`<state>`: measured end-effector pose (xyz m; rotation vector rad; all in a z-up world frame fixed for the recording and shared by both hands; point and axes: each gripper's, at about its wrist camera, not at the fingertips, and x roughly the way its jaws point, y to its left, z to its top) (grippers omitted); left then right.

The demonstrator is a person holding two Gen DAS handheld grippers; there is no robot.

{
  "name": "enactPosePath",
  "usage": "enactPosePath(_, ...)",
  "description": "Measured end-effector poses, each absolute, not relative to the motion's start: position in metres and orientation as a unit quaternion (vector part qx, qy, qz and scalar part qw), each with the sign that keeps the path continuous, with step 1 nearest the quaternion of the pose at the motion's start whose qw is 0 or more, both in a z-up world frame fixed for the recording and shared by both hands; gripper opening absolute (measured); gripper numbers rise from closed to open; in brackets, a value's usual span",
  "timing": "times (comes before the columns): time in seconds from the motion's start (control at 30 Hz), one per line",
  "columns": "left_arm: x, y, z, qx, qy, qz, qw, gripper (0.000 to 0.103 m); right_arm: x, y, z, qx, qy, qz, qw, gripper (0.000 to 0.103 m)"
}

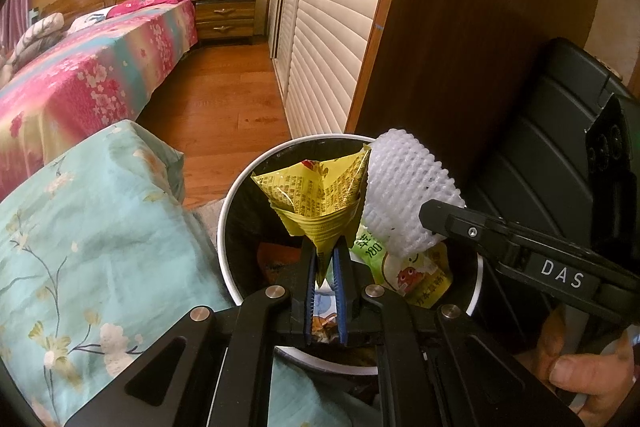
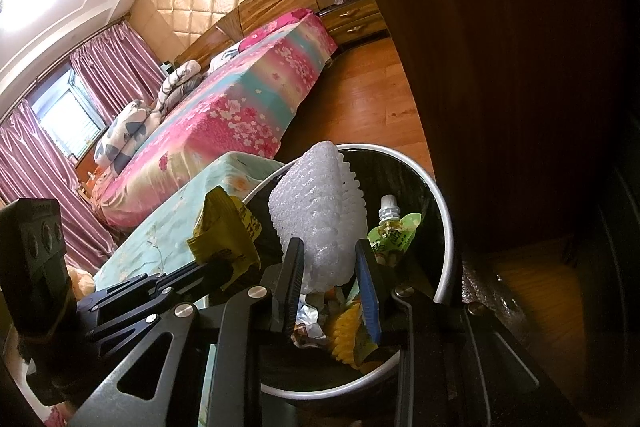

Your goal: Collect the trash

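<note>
Yellow crinkled foil wrapper [image 1: 316, 203] sat pinched in my left claw [image 1: 325, 259], and white foam mesh sleeve [image 2: 320, 223] was clamped in my right claw [image 2: 328, 267], both above the round white-rimmed bin [image 1: 228, 211]. Light foam could catch the rim, spilling onto the floral cloth [image 1: 80, 235] alongside.

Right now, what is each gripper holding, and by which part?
The left gripper pinches the yellow snack wrapper by its lower corner. The right gripper clamps the white foam fruit net at its lower end. Both hang over the trash bin.
</note>
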<state>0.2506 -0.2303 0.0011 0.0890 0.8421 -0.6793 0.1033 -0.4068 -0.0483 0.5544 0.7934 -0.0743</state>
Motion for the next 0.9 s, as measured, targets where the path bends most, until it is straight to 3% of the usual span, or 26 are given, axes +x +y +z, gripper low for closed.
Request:
enactPosePath(0.2, 0.255, -0.233, 0.0, 0.043, 0.406, -0.323, 0.854, 0.009, 0.103, -0.408, -0.047, 0.27, 0.38, -0.037, 0.884, 0.029)
enactPosePath(0.3, 0.256, -0.232, -0.001, 0.041, 0.409, -0.32, 0.853, 0.019, 0.104, -0.408, -0.047, 0.271, 0.38, -0.037, 0.884, 0.029)
enactPosePath(0.43, 0.252, -0.229, 0.003, 0.043, 0.402, -0.314, 0.859, 0.032, 0.101, -0.41, -0.046, 0.281, 0.375, -0.037, 0.883, 0.052)
enactPosePath(0.53, 0.249, -0.222, 0.005, 0.04, 0.396, -0.308, 0.864, 0.046, 0.098, -0.411, -0.045, 0.286, 0.37, -0.04, 0.883, 0.054)
enactPosePath(0.6, 0.246, -0.218, 0.007, 0.037, 0.395, -0.304, 0.866, 0.047, 0.096, -0.41, -0.043, 0.289, 0.367, -0.04, 0.883, 0.056)
enactPosePath(0.67, 0.242, -0.21, 0.009, 0.032, 0.394, -0.297, 0.869, 0.053, 0.093, -0.407, -0.04, 0.291, 0.361, -0.038, 0.885, 0.062)
enactPosePath(0.9, 0.208, -0.17, 0.017, 0.0, 0.382, -0.278, 0.881, 0.061, 0.075, -0.39, -0.032, 0.303, 0.341, -0.032, 0.889, 0.08)
